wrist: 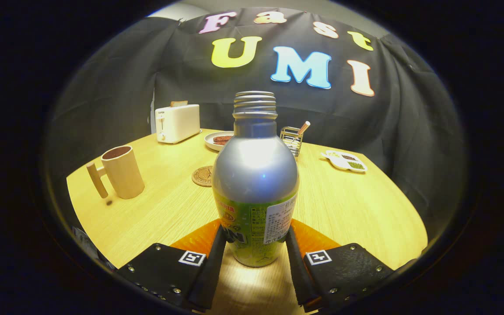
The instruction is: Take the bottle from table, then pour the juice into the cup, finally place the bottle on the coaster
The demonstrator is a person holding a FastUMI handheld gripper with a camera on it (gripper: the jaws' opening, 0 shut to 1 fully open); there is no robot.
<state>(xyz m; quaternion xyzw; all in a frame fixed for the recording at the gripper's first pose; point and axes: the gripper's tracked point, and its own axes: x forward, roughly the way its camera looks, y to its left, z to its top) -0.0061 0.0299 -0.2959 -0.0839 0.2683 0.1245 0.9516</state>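
The bottle (255,175) is clamped low on its body between the two fingers of the gripper (255,245), upright and uncapped, near the front edge of the table (357,205). Whether it is lifted clear cannot be told. The pouring and the placing are judged still undone. The cup (122,171) is seen near the left edge, the coaster (202,176) just behind the bottle; bare wood lies between.
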